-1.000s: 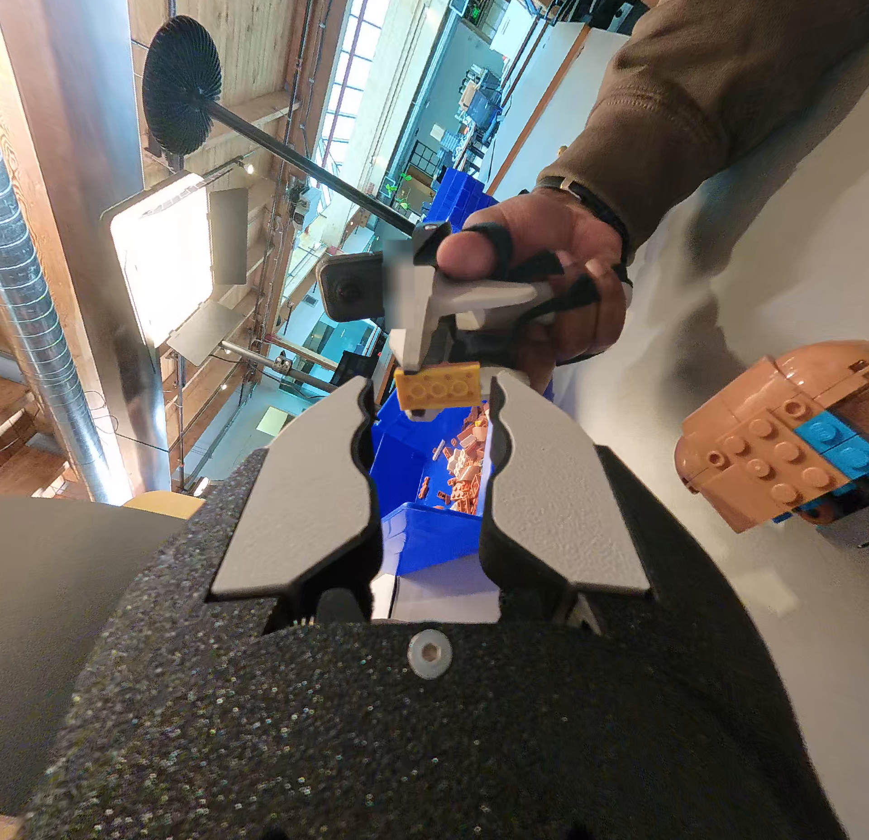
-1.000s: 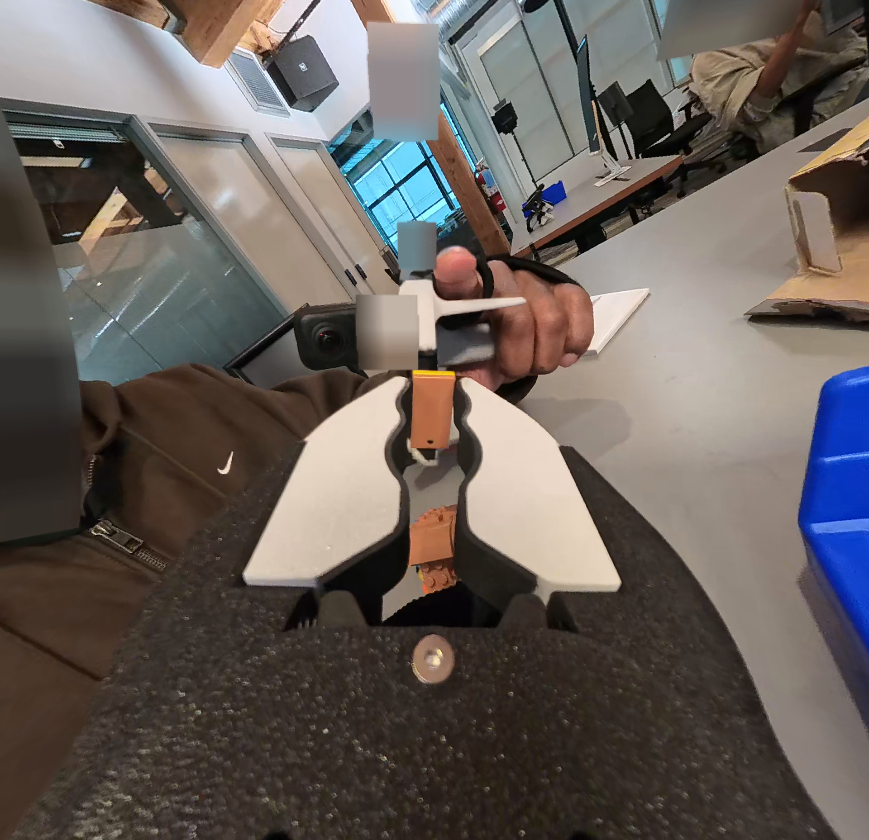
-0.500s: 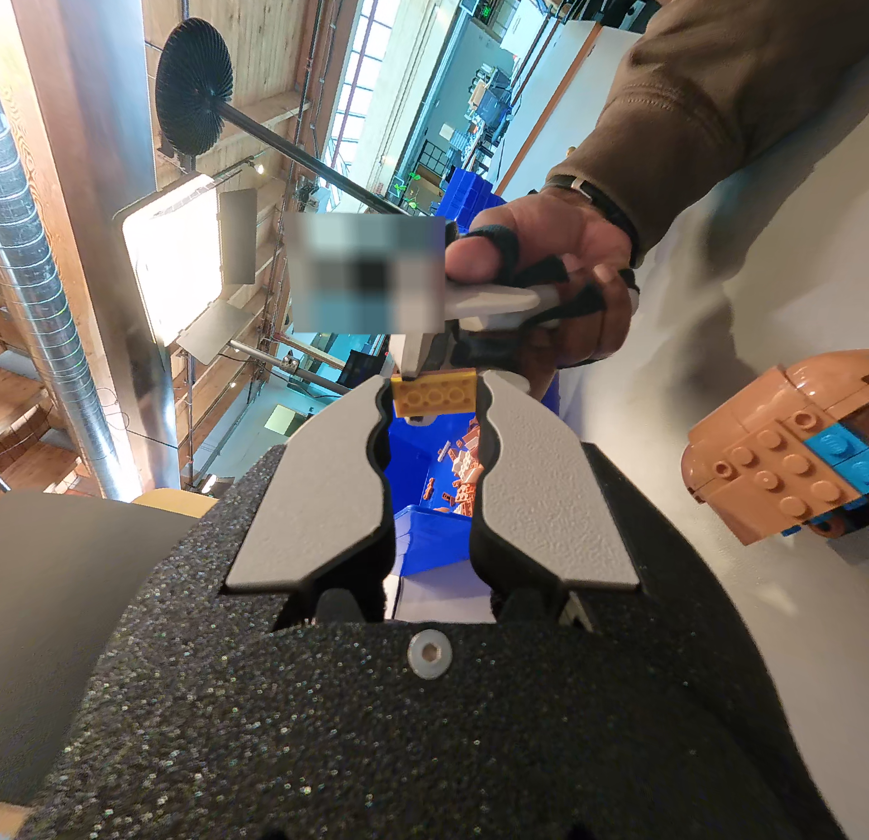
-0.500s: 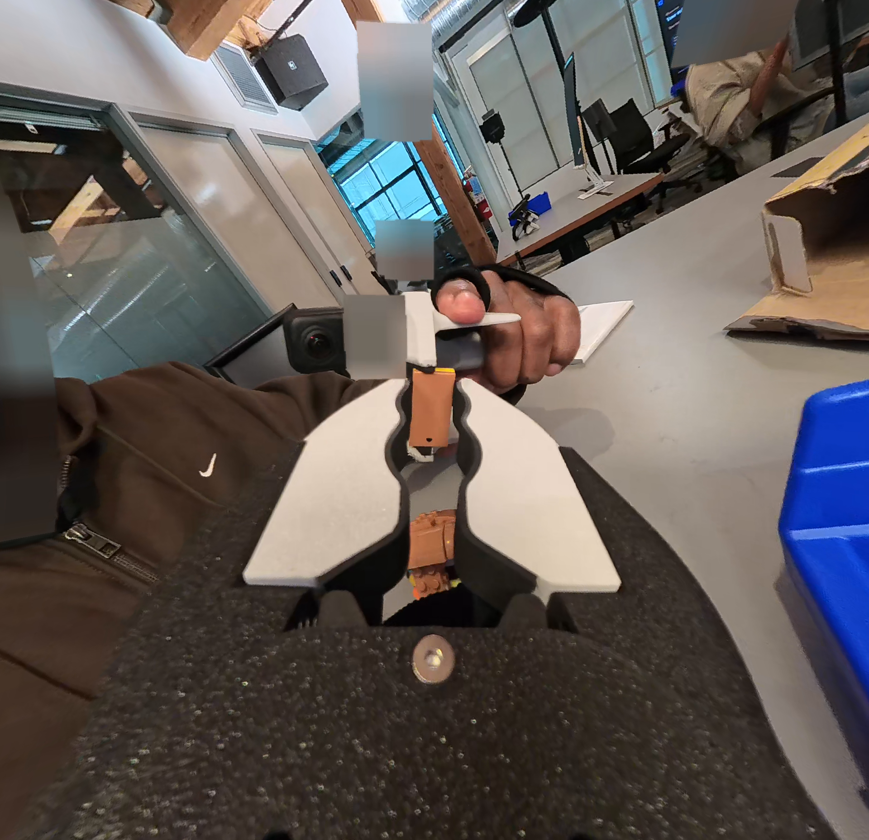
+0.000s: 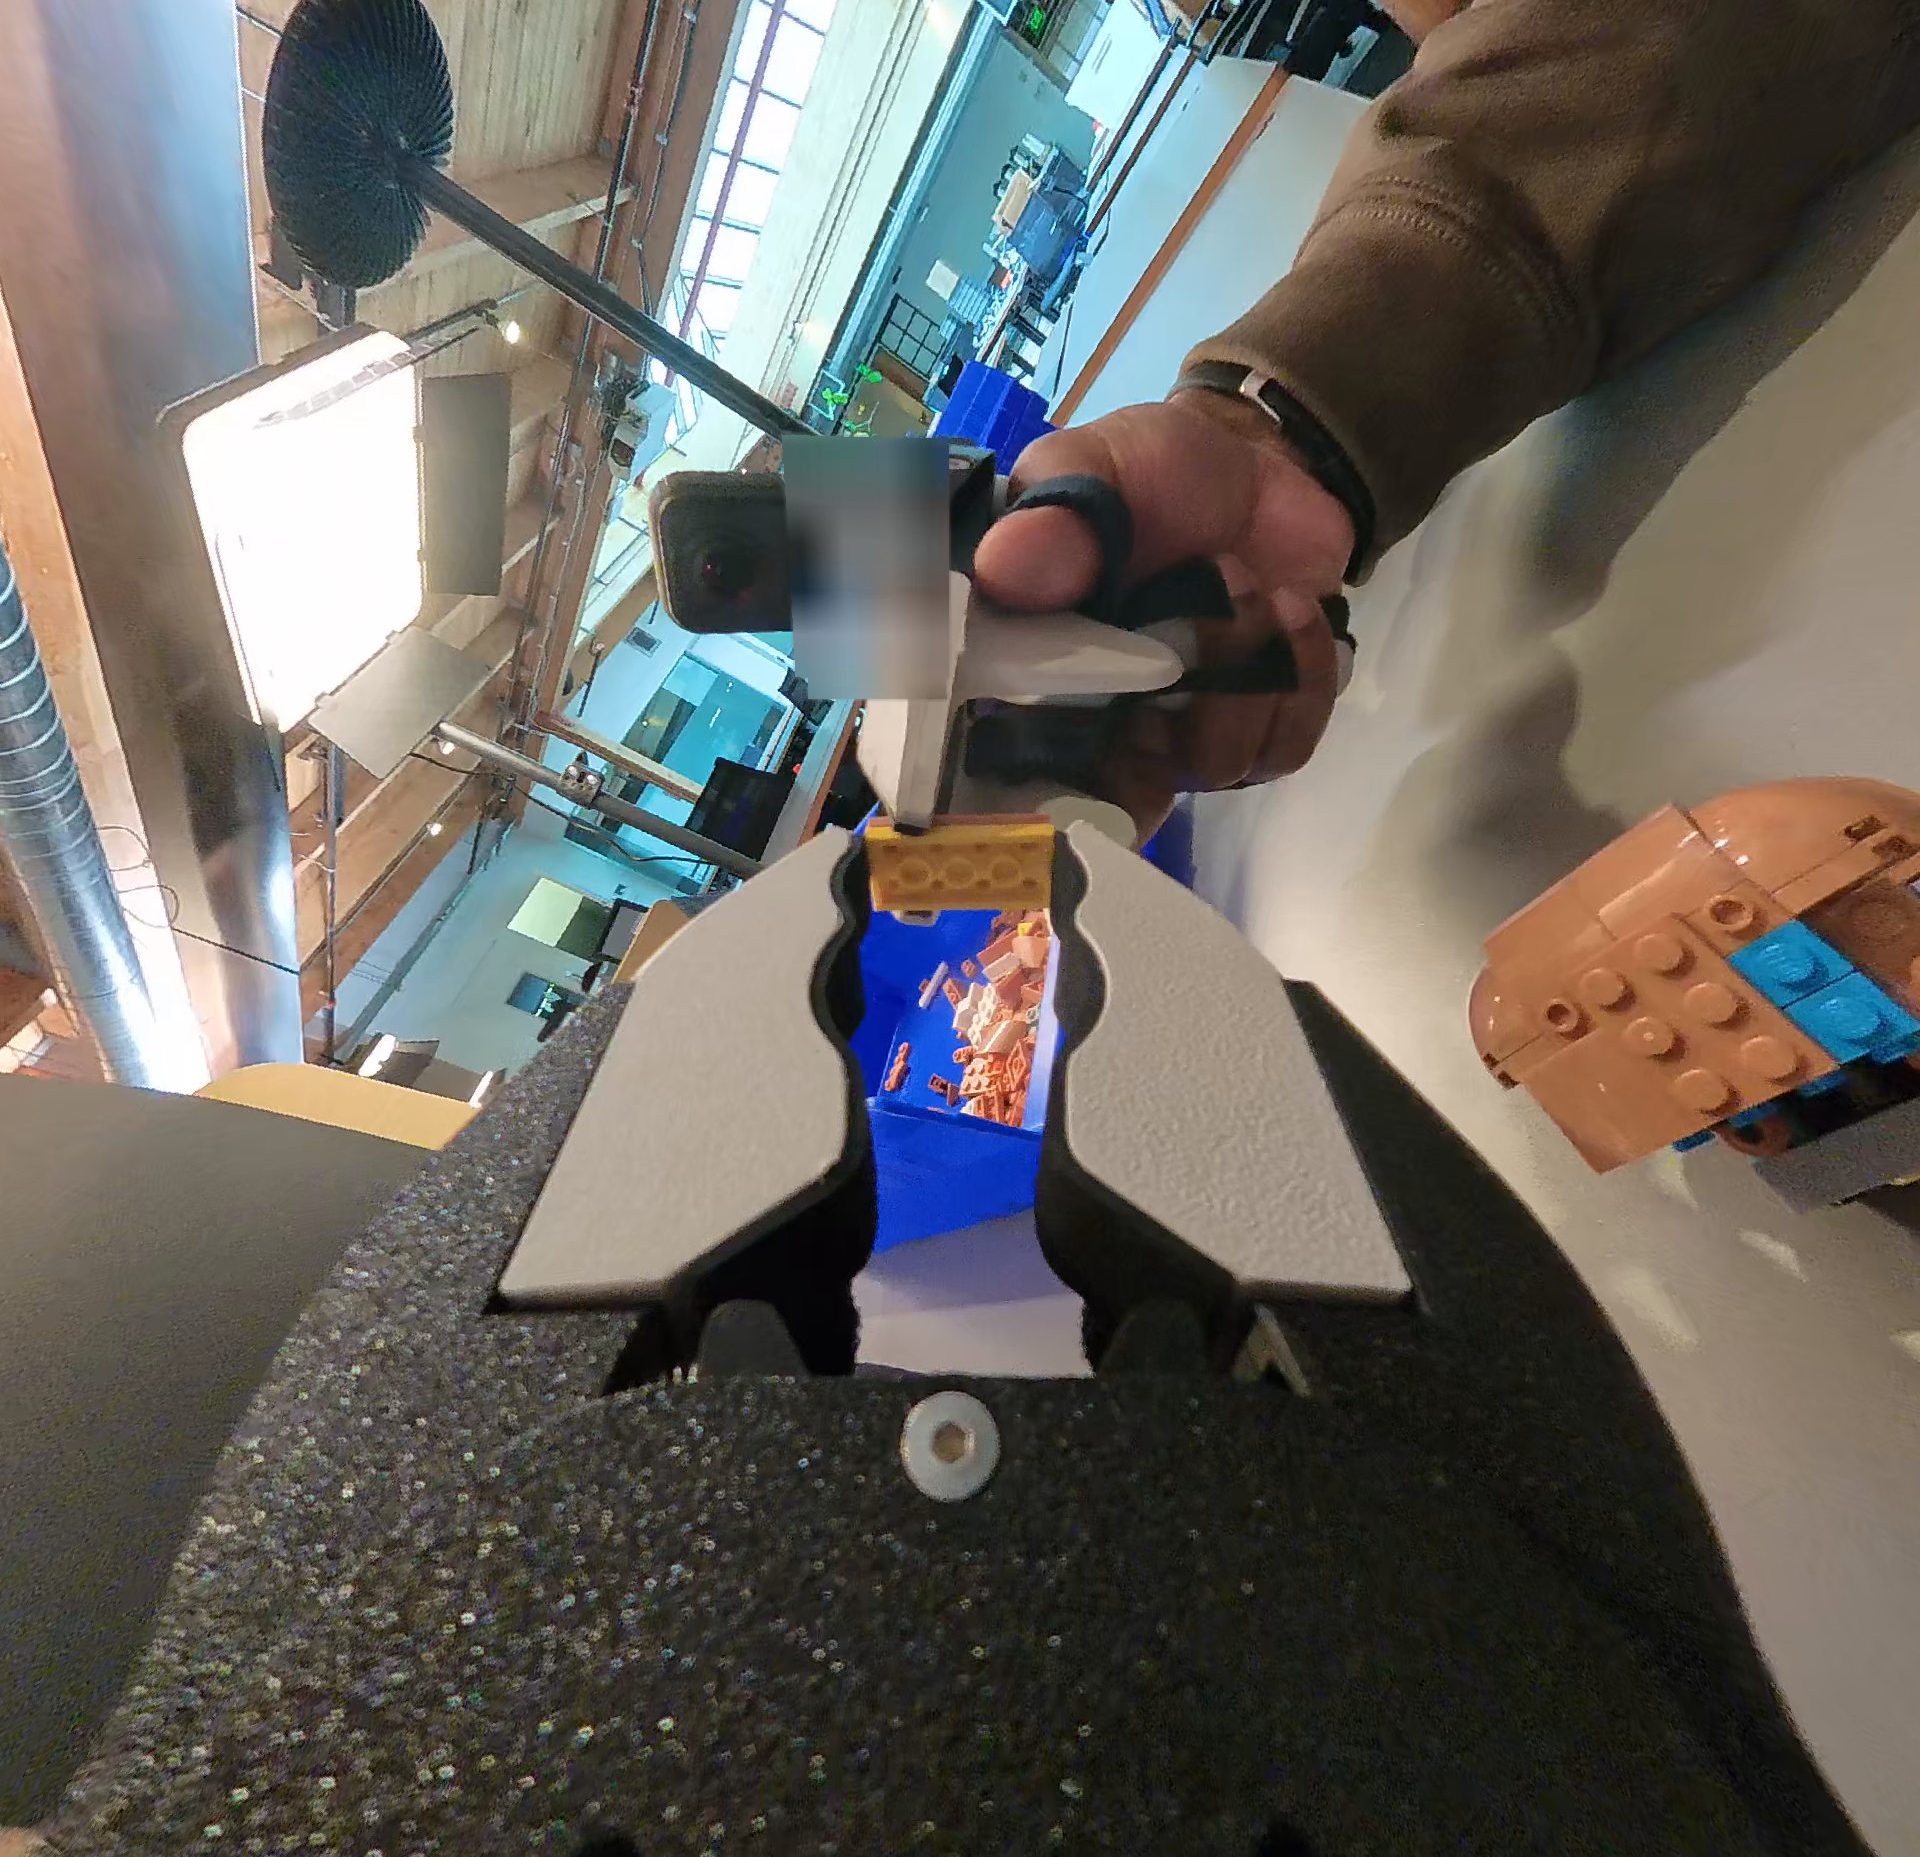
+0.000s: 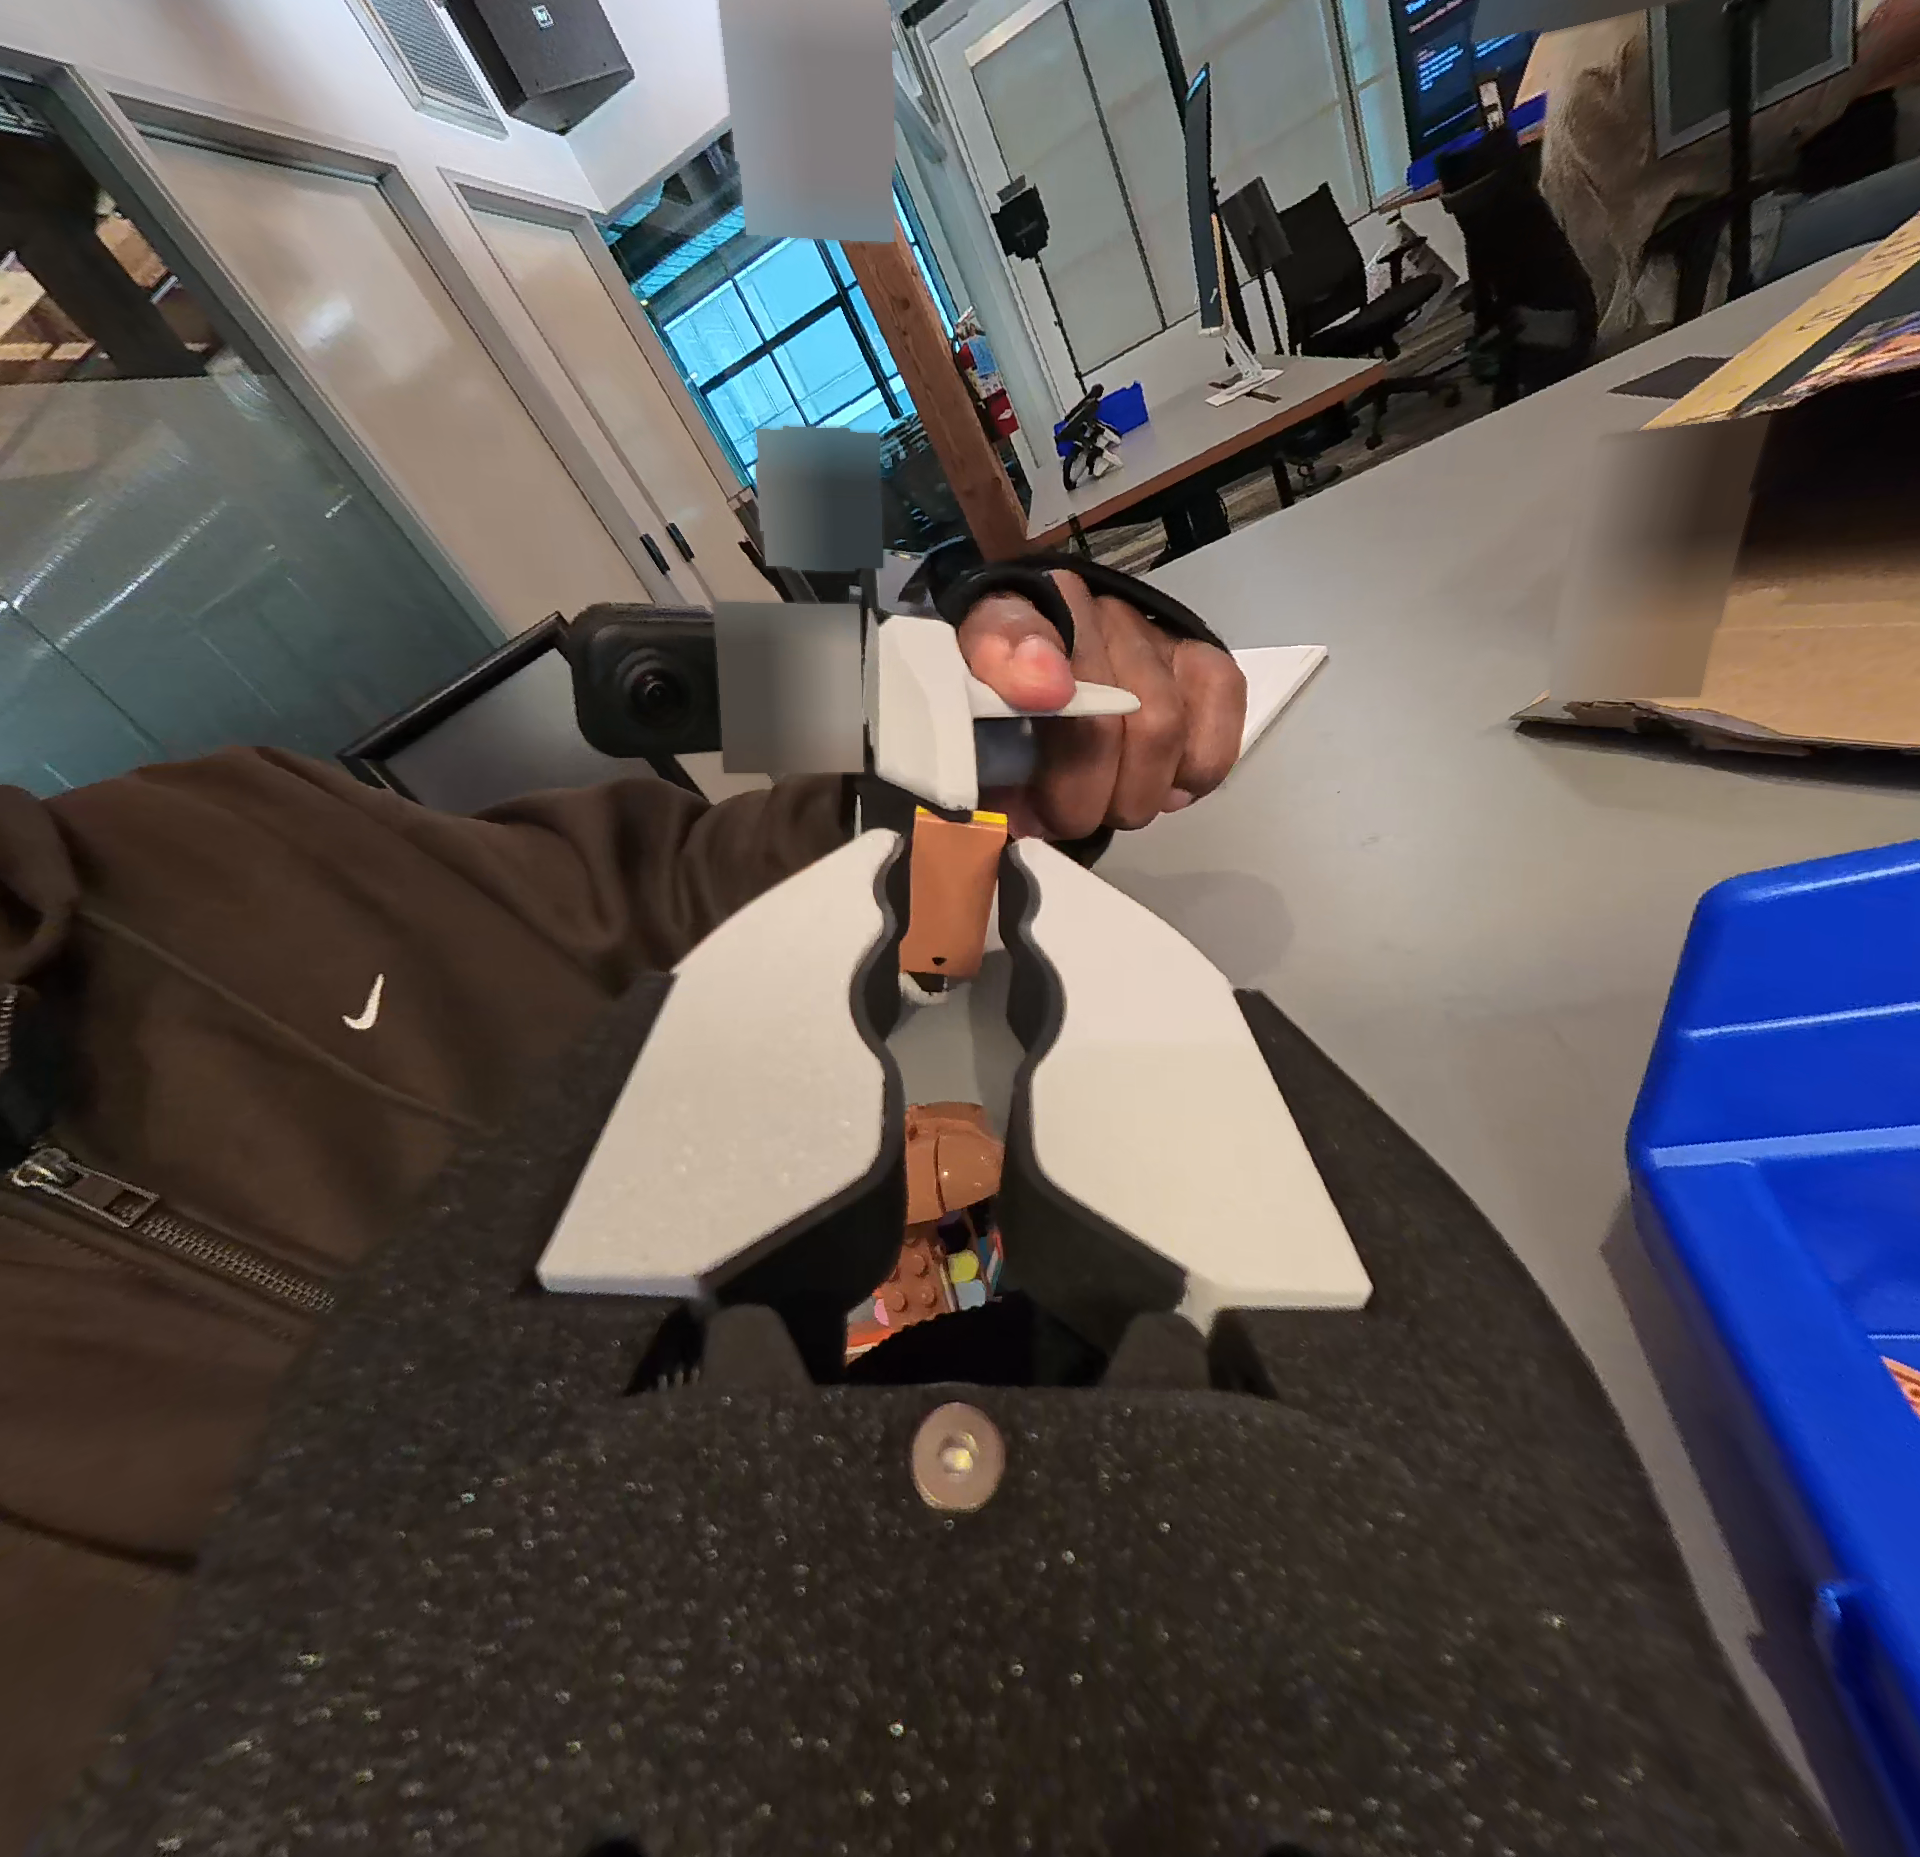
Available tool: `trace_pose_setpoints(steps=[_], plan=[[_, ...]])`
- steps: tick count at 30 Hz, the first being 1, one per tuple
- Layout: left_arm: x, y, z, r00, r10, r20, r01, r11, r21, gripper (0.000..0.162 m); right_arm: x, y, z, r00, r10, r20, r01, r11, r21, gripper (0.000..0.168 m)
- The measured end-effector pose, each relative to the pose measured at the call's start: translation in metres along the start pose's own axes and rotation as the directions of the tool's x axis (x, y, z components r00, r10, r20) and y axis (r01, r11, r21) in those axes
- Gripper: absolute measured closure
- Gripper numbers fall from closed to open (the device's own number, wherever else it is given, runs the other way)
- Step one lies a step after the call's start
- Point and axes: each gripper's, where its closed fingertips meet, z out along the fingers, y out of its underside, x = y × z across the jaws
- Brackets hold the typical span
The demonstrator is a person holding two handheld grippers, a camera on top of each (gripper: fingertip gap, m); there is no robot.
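Observation:
A small yellow-and-brown brick piece sits between both grippers, held above the grey table. My left gripper has its two tips closed against the ends of the piece. My right gripper is shut on the same piece, which shows there as a brown slab with a yellow edge. The two grippers face each other, each held by a hand. The right gripper shows in the left wrist view just beyond the piece. The left gripper shows likewise in the right wrist view.
A brown and blue brick model stands on the table to the right of the left gripper. A blue bin with several loose brown bricks lies beyond. In the right wrist view the blue bin is at right, with a cardboard box and a white sheet farther back.
My left gripper has moved up to the piece and closed from wide open onto its ends. The right gripper has kept hold of the piece throughout.

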Motion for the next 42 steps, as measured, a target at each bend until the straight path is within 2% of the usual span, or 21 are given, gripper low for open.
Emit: trace_pose_setpoints(steps=[6,7,10,12,14,17,21,29,33,42], plan=[[-0.001,0.001,-0.003,0.996,-0.091,-0.02,0.091,0.995,0.034,0.129,0.001,-0.001,-0.001,1.0,-0.009,-0.022,0.009,1.0,0.001,0.154],[-0.003,0.001,-0.005,0.994,-0.109,-0.018,0.109,0.993,0.043,0.129,0.005,-0.005,-0.004,0.999,-0.01,-0.051,0.012,1.0,0.025,0.168],[-0.027,0.0,-0.022,0.983,-0.176,0.052,0.171,0.981,0.097,0.129,0.012,-0.034,-0.033,0.996,0.02,-0.085,-0.004,0.983,0.183,0.168],[-0.036,-0.001,-0.026,0.979,-0.188,0.082,0.178,0.977,0.114,0.129,0.015,-0.04,-0.04,0.991,-0.001,-0.135,0.03,0.977,0.21,0.168],[-0.029,0.001,-0.02,0.988,-0.134,0.072,0.13,0.989,0.066,0.129,0.012,-0.035,-0.032,0.992,0.0,-0.124,0.022,0.985,0.171,0.168],[-0.016,0.009,-0.01,0.997,-0.053,0.048,0.054,0.998,-0.012,0.129,0.012,-0.018,-0.015,0.991,-0.017,-0.136,0.027,0.997,0.076,0.149],[-0.009,0.007,-0.004,0.999,0.014,0.034,-0.013,0.999,-0.043,0.129,0.012,-0.007,-0.003,0.991,-0.017,-0.136,0.021,0.999,0.027,0.142],[-0.004,0.013,0.001,0.996,0.083,0.024,-0.08,0.992,-0.1,0.129,0.011,-0.006,0.0,0.992,-0.014,-0.127,0.018,0.999,0.032,0.139],[-0.002,0.011,0.003,0.996,0.091,0.024,-0.088,0.991,-0.099,0.129,0.01,-0.006,0.001,0.992,-0.031,-0.122,0.036,0.999,0.033,0.153],[0.002,0.009,-0.001,0.998,0.053,-0.02,-0.055,0.994,-0.091,0.129,0.008,-0.002,0.001,0.985,-0.089,-0.146,0.087,0.996,-0.026,0.153]])
